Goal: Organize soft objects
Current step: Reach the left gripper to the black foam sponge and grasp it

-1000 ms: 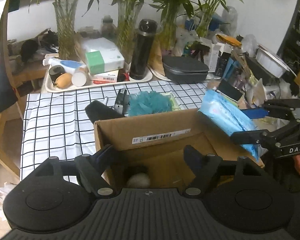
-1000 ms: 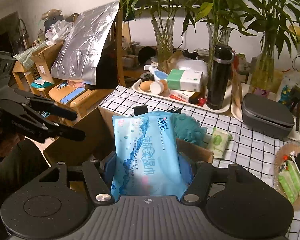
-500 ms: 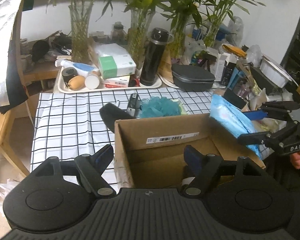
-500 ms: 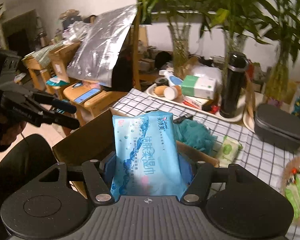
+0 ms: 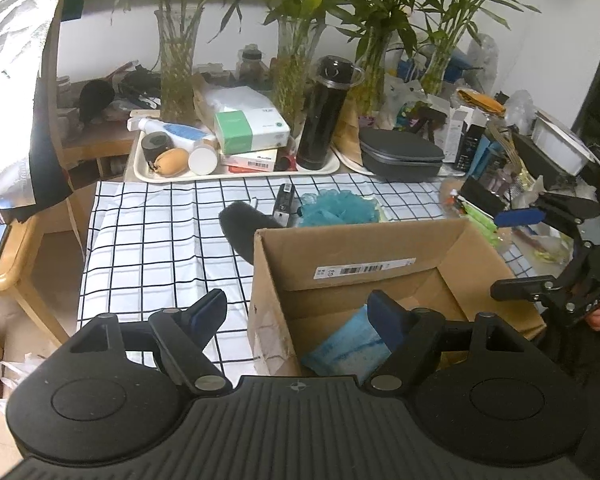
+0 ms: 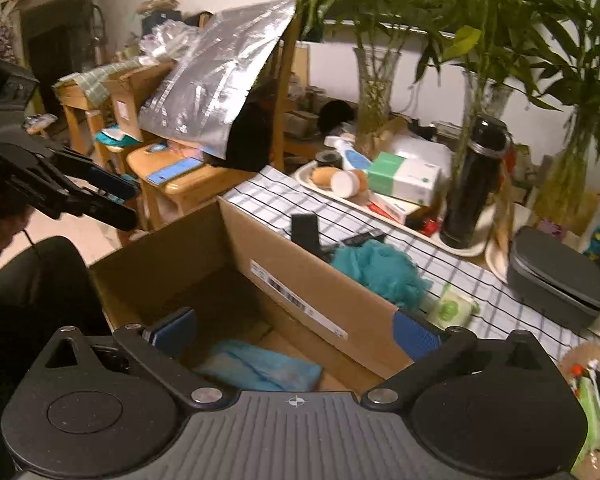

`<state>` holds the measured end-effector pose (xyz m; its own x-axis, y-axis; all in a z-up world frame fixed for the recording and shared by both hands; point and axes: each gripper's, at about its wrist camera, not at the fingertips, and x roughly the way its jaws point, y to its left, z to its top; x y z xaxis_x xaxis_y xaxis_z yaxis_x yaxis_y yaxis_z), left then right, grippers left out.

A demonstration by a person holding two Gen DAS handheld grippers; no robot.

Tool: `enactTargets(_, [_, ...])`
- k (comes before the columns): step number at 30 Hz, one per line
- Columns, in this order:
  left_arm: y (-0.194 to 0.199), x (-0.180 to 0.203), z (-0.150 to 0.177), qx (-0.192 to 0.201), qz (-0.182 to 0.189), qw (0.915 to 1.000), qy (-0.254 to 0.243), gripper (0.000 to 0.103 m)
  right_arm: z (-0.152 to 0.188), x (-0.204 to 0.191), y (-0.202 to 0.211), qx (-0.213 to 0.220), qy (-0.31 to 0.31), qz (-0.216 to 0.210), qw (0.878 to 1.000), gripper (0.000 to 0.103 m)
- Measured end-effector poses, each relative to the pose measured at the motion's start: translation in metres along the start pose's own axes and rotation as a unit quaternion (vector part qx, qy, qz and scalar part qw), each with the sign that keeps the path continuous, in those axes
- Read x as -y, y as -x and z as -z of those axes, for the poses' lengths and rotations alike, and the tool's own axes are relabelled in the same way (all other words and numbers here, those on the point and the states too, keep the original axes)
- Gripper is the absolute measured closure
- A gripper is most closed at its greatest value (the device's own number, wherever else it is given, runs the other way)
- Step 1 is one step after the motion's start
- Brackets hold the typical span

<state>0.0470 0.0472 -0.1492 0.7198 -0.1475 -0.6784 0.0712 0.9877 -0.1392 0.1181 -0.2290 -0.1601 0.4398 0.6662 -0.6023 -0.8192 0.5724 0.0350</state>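
Observation:
An open cardboard box (image 5: 364, 264) (image 6: 300, 280) stands at the near edge of the checked tablecloth. A blue wet-wipes pack (image 5: 340, 344) (image 6: 260, 368) lies flat on the box floor. My right gripper (image 6: 296, 326) hovers over the box, also visible at the right of the left wrist view (image 5: 516, 254). Its jaws are opening wide with nothing between them. My left gripper (image 5: 296, 310) (image 6: 126, 205) is open over the box's near left corner and grips nothing. Behind the box lie a teal bath pouf (image 5: 340, 208) (image 6: 376, 268) and a black fuzzy object (image 5: 244, 228).
A small green wipes pack (image 6: 452, 308) lies beside the pouf. Further back stand a tray (image 5: 236, 174) with a tissue box and black flask (image 5: 324, 120), a grey case (image 5: 400, 152) and glass vases of bamboo. A wooden chair (image 6: 180, 184) carrying a phone stands left of the table.
The blue wipes pack has left my right gripper and now lies in the box. The right jaws have spread wide. The left gripper has drifted slightly leftward.

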Motion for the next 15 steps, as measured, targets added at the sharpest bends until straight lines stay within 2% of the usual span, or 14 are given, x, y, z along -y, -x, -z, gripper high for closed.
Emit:
enactTargets(6, [-0.002,0.001,0.0,0.01,-0.009,0.9999,0.0,0.026,0.001,0.005,0.001,-0.013,-0.023,0.042,0.999,0.0])
enactTargets(15, [-0.007,0.007,-0.003,0.029,-0.033,0.9989,-0.019,0.026,-0.003,0.02,0.01,-0.011,-0.083,0.067,0.994,0.0])
